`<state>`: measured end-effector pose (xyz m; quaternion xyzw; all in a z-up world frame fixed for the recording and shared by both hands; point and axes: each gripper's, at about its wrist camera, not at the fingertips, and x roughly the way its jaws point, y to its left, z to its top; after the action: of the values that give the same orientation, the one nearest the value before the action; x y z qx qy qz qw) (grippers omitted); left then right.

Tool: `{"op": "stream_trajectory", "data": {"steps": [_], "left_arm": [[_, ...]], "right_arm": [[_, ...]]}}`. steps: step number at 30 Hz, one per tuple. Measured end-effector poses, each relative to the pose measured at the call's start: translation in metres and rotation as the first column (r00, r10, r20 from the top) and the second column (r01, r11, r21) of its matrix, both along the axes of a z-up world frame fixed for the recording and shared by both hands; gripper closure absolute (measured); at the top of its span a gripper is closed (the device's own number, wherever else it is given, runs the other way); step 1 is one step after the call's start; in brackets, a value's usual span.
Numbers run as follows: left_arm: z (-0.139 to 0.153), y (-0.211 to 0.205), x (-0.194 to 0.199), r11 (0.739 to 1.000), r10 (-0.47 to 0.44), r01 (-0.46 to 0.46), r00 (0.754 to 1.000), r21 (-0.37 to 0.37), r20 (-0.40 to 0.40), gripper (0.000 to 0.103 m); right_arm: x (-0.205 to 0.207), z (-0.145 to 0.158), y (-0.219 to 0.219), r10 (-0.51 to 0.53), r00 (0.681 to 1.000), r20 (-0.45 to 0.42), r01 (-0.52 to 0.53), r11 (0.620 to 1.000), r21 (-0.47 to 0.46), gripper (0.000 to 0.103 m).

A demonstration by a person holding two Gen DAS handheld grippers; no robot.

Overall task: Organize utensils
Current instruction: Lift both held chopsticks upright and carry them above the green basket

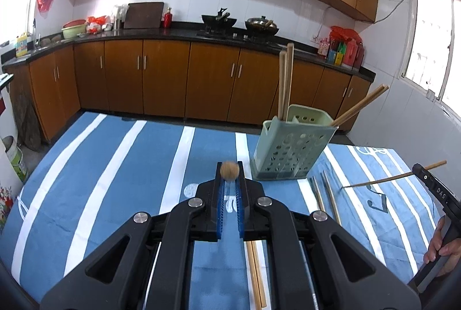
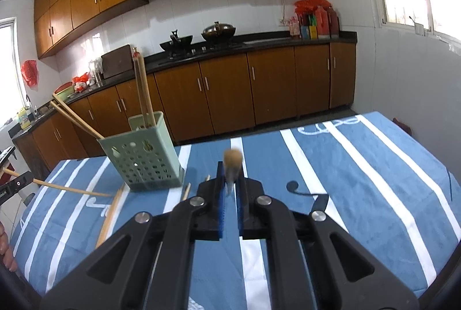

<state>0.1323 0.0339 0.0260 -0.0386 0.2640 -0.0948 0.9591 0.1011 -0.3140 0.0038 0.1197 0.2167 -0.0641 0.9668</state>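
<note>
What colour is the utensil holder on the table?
Pale green utensil holder, perforated with holes; clearest in the left wrist view.

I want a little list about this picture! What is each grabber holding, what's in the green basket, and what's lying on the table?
left gripper: shut on the left chopstick, seen end-on
right gripper: shut on the right chopstick, also end-on
green holder: has holes, stands on the tablecloth
inside holder: upright pair and leaning pair
on the cloth: loose chopsticks beside the holder
tablecloth: blue with white stripes
</note>
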Motion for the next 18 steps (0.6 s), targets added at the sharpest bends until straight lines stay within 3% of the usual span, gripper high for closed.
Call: {"op": "stream_trajectory", "data": {"steps": [7,11,18], "left_arm": [[0.021,-0.007,0.002,1.000,-0.016,0.015,0.999,0.016,0.042,0.096],[0.038,-0.012,0.000,0.999,-0.041,0.039,0.996,0.016,0.085,0.096],[0.079,-0.033,-0.001,0.997,-0.082,0.081,0.978,0.011,0.190,0.096]], "right_arm": [[0.002,0.026,0.006,0.027,0.998,0.050,-0.026,1.000,-0.011,0.095],[0.002,0.055,0.012,0.074,0.992,0.098,-0.076,0.997,0.013,0.095],[-0.003,0.115,0.031,0.182,0.955,0.236,-0.199,0.978,0.053,0.095]]}}
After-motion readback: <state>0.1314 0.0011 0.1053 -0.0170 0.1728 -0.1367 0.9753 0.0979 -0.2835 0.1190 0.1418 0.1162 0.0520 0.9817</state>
